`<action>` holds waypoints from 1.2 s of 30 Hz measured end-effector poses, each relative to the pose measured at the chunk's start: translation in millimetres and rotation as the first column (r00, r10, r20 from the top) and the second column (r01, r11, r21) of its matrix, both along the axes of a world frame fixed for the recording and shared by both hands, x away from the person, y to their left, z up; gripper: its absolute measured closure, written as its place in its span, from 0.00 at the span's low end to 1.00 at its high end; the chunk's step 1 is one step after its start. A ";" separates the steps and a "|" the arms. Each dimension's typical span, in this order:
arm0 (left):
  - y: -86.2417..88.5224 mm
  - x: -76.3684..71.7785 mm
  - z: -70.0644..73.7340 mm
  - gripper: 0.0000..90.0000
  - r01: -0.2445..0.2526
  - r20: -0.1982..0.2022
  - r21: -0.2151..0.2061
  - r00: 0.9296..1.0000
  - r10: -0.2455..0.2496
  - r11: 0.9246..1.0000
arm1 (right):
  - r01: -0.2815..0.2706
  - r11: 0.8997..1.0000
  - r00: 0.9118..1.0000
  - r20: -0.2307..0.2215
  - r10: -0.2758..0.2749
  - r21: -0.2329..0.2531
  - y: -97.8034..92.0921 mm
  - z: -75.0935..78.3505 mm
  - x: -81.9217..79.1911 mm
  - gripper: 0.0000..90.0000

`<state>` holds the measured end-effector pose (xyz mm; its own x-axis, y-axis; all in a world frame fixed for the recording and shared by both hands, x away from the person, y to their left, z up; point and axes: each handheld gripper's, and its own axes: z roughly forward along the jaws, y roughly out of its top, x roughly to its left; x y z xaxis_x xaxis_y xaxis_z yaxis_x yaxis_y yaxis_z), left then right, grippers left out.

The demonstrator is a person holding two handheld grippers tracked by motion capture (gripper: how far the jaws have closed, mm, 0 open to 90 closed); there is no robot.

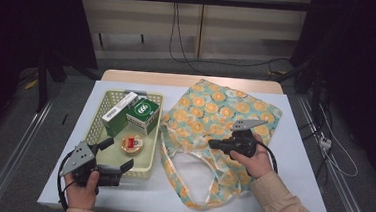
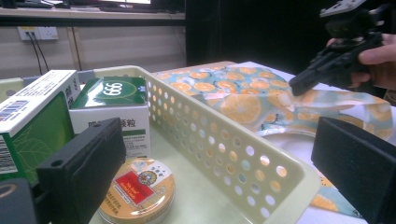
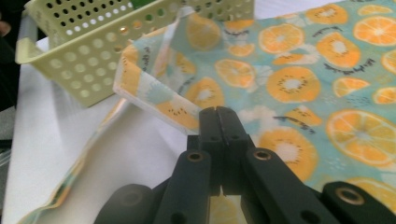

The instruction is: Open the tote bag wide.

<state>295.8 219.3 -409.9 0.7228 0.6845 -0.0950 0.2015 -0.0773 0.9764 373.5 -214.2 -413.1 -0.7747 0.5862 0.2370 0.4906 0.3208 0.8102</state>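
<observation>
Orange-print tote bag (image 1: 225, 119) lies flat on the desk (image 1: 302, 159), just beside the yellow perforated basket (image 1: 101, 114), with its handles trailing toward the person's edge of the desk. The right gripper (image 1: 212, 144) rests on the bag's mouth on the side nearest the basket, and in the right gripper view its jaws are pressed together over the folded edge of the cloth (image 3: 154, 95), pinching it. The left gripper (image 1: 120, 155) sits at the basket's near corner, its jaws spread wide apart and holding nothing, one jaw inside the basket wall and one outside. Inside the basket lie a round tin (image 1: 132, 144) near that gripper, and beyond it a green-topped box (image 1: 144, 112) and a longer white-and-green box (image 1: 118, 112).
</observation>
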 end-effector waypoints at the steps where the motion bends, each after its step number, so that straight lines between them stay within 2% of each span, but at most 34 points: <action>1: -0.1 0.0 -0.1 0.03 0.001 0.000 0.001 1.000 -0.001 1.000 | 0.008 1.000 1.000 -0.008 -0.008 0.006 -2.8 -1.7 3.8 1.00; 5: -0.1 0.0 0.1 0.03 0.001 -0.002 -0.001 1.000 -0.001 1.000 | 0.040 0.999 0.999 -0.007 -0.040 0.019 -12.1 -2.6 16.3 1.00; 10: 0.1 0.1 -0.9 0.03 0.004 -0.006 0.007 1.000 -0.004 1.000 | 0.088 0.996 0.996 -0.013 -0.088 -0.007 -25.2 1.2 36.0 1.00; 15: 0.7 0.3 -0.4 0.03 0.005 -0.001 0.004 1.000 -0.005 1.000 | 0.102 0.993 0.995 0.015 -0.101 -0.052 -30.6 5.0 52.5 1.00; 17: 0.7 0.3 -0.7 0.03 0.006 -0.003 0.004 1.000 -0.006 1.000 | 0.122 0.991 0.992 0.021 -0.121 -0.048 -33.4 4.6 59.6 1.00; 19: 0.5 0.2 -1.2 0.03 0.006 -0.006 0.005 1.000 -0.006 1.000 | 0.148 0.989 0.989 -0.002 -0.148 -0.023 -37.9 2.5 68.2 1.00; 25: 1.6 0.5 -0.9 0.03 0.003 -0.007 0.000 1.000 -0.003 1.000 | 0.182 0.981 0.983 0.008 -0.182 -0.060 -43.9 1.3 87.3 1.00; 30: 1.5 0.7 -1.9 0.03 0.002 -0.011 0.001 1.000 -0.002 1.000 | 0.206 0.974 0.978 0.003 -0.207 -0.091 -47.8 -4.0 94.6 0.99; 34: 1.8 0.8 -2.0 0.03 0.002 -0.009 0.003 1.000 -0.002 1.000 | 0.190 0.972 0.981 0.001 -0.192 -0.142 -49.1 -10.8 95.6 0.99; 36: 2.4 1.2 -1.7 0.03 0.004 -0.006 0.011 1.000 -0.004 1.000 | 0.189 0.971 0.982 0.003 -0.191 -0.146 -49.1 -12.6 95.2 0.98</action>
